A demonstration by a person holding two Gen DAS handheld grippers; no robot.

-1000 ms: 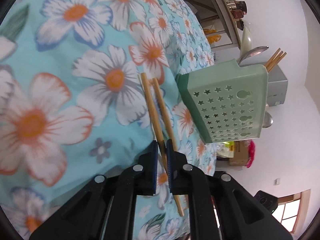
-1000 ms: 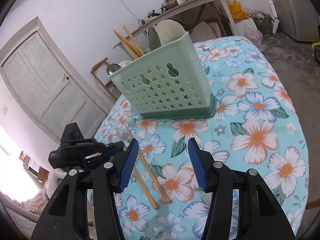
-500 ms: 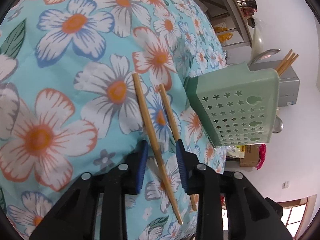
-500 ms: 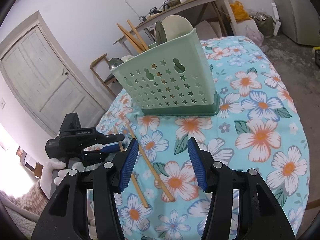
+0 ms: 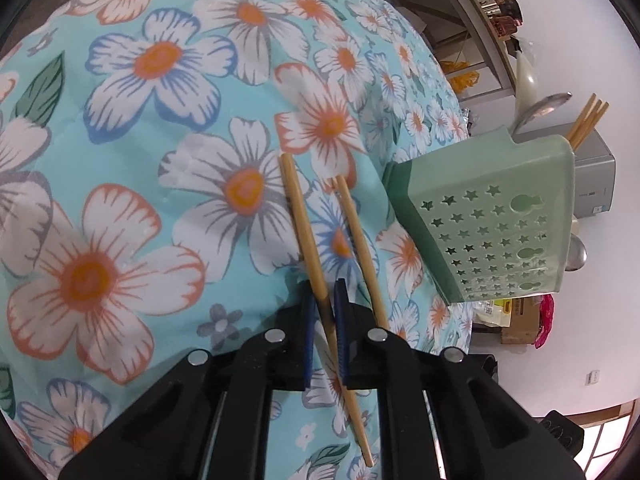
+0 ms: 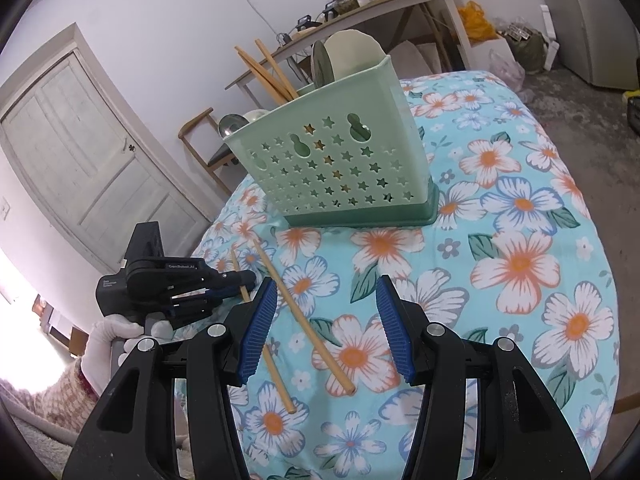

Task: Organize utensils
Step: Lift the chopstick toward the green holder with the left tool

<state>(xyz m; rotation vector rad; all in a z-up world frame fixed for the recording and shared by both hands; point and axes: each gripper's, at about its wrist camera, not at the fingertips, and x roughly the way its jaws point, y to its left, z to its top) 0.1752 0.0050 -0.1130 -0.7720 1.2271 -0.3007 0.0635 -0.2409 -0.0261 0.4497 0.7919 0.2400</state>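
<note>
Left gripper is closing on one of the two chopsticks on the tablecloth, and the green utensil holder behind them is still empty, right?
Not empty. The right wrist view shows the green utensil holder already holding chopsticks and spoons. The rest stands: the left gripper is closing on one chopstick; the other chopstick lies beside it.

White door (image 6: 92,152), wooden chair (image 6: 200,140), cluttered shelf (image 6: 360,12).

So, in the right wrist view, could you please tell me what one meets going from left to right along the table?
Left claw → chopstick it grips → loose chopstick → green utensil basket.
</note>
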